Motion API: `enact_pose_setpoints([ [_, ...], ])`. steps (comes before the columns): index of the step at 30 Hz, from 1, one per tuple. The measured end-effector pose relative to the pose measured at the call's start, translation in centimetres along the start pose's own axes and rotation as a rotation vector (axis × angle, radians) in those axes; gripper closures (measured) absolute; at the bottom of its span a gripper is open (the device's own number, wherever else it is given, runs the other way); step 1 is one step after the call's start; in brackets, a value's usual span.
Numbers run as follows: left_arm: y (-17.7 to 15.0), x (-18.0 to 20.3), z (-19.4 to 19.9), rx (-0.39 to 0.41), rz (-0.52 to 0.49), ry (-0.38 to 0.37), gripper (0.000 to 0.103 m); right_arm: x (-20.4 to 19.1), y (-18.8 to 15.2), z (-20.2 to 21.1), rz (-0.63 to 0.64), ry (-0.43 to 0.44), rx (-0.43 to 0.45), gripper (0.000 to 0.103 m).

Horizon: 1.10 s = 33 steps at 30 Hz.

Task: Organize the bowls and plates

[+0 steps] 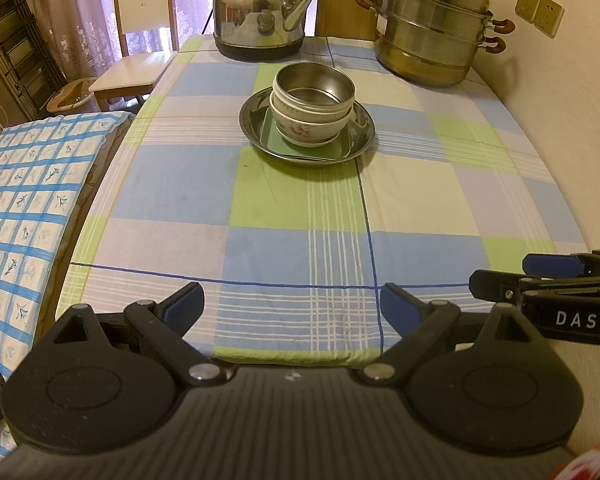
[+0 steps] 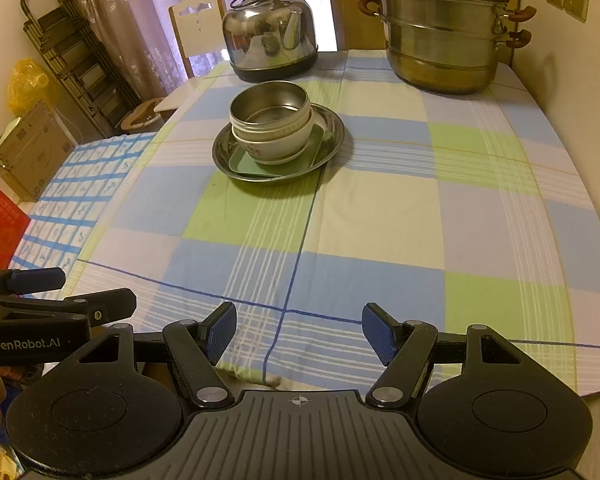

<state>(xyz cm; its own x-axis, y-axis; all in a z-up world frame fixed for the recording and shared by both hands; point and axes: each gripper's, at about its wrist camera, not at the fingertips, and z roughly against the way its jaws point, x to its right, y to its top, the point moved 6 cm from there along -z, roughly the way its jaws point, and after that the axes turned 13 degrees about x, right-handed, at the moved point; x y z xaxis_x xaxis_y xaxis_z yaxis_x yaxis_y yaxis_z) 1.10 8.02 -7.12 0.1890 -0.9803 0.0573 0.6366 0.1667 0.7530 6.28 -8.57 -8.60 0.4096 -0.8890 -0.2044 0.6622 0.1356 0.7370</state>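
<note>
Bowls [image 1: 312, 110] sit nested on the steel plate [image 1: 360, 136] mid-table, compact; left hand-held gripper [image 1: 292, 306] and right hand-held gripper [image 2: 299, 330] hover apart, empty.

Kettle [image 1: 260, 16], steamer pot [image 1: 432, 32], chair [image 1: 140, 40] beyond tablecloth [image 1: 292, 216].

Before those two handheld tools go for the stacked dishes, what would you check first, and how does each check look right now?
1. Left tool open, nothing between its pads: ok.
2. Right tool open and empty: ok.
3. Steel bowl sits level in the floral white ceramic bowl: ok.
4. Pale green square plate lies inside the round steel plate: ok.
5. Checked tablecloth between tools and stack is bare: ok.
6. Dishes clean: cannot tell.
</note>
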Motion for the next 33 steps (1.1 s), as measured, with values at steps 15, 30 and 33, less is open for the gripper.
enact_pose_setpoints([
  [15,0.02,0.03,0.00,0.001,0.001,0.002,0.009,0.02,-0.01,0.03,0.001,0.001,0.000,0.034],
  [30,0.40,0.33,-0.04,0.005,0.004,0.010,0.009,0.02,0.02,-0.03,0.013,0.012,-0.006,0.034],
  [33,0.36,0.32,-0.01,0.005,0.004,0.010,0.009,0.02,0.02,-0.03,0.012,0.012,-0.005,0.034],
])
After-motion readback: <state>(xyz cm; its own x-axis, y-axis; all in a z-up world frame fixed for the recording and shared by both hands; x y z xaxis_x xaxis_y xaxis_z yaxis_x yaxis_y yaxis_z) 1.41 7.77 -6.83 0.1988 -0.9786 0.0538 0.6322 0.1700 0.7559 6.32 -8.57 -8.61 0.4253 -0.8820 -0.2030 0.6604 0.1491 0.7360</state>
